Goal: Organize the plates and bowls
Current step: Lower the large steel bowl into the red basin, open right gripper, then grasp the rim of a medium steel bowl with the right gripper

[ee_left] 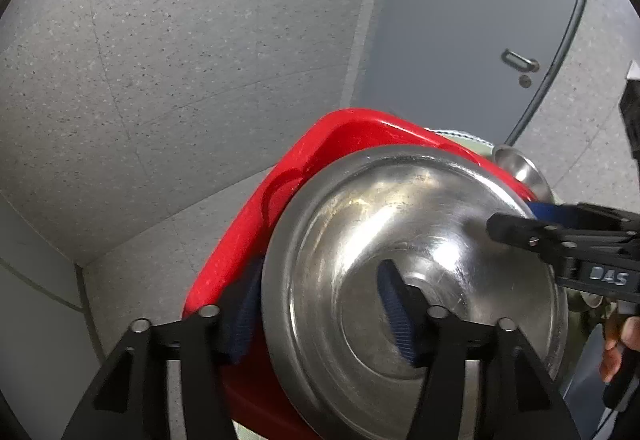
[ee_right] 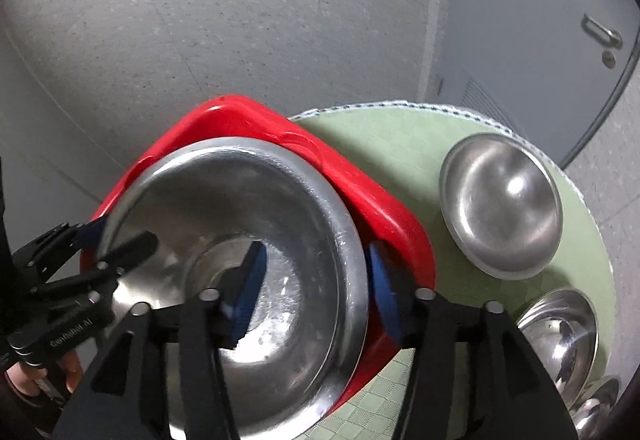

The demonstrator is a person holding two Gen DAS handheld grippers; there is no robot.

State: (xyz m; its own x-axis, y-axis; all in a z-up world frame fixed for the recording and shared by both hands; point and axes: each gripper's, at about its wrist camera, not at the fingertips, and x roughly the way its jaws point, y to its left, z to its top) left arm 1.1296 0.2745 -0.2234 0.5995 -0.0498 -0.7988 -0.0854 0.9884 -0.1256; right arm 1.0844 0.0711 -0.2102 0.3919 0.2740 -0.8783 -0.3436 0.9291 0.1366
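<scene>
A large steel bowl sits in a red plastic tub on a round table with a green cloth. My left gripper straddles the bowl's near rim, one blue pad outside and one inside, shut on the rim. My right gripper grips the opposite rim the same way. In the right wrist view the bowl and tub fill the centre, with the left gripper at the left. The right gripper shows at the right of the left wrist view.
A steel plate lies on the cloth right of the tub. Two smaller steel bowls sit near the table's right edge. Speckled floor lies beyond, and a grey door with a handle stands behind.
</scene>
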